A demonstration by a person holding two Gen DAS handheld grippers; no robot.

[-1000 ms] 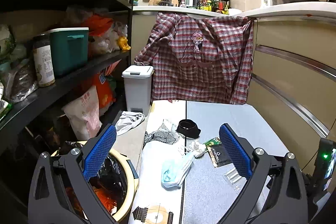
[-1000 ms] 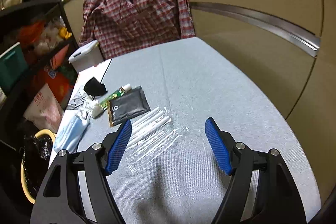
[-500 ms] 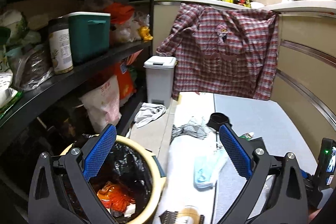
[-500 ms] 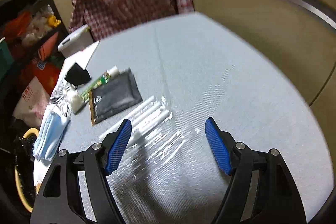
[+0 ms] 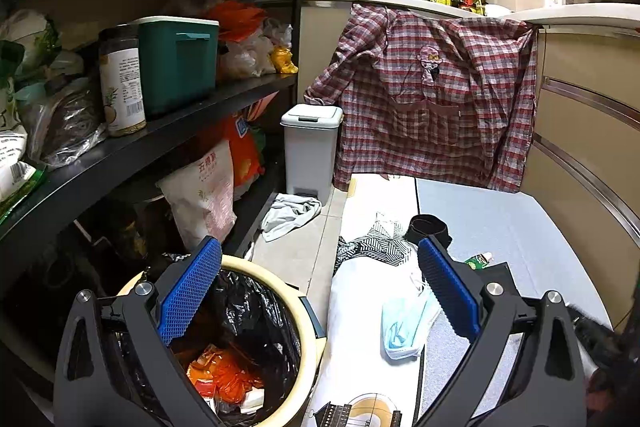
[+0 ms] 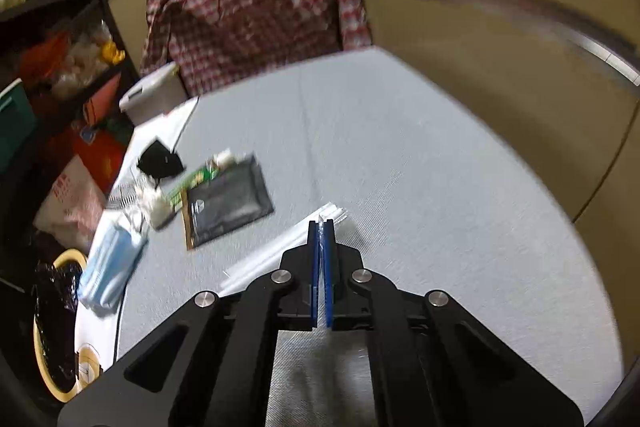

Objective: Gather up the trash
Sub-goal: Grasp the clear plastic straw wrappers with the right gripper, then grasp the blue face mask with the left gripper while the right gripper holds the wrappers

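Observation:
My right gripper (image 6: 321,225) is shut on a clear plastic wrapper holding white straws (image 6: 280,249) on the grey mat (image 6: 420,167). To its left lie a black pouch (image 6: 226,201), a green tube (image 6: 196,179), a crumpled tissue (image 6: 158,205) and a blue face mask (image 6: 110,267). My left gripper (image 5: 316,289) is open and empty, held above the cream-rimmed bin (image 5: 308,347) lined with a black bag, with orange trash (image 5: 220,373) inside. The mask (image 5: 404,327) lies right of the bin.
A black shelf (image 5: 160,135) of food packs stands on the left. A small white pedal bin (image 5: 310,151) and a plaid shirt (image 5: 432,111) are ahead. A grey rag (image 5: 288,215), striped cloth (image 5: 372,247) and black band (image 5: 428,227) lie on the floor. Cabinets (image 5: 588,147) are on the right.
My right gripper has lowered onto the straw wrapper and shut on it. My left gripper has swung left over the bin and stayed open.

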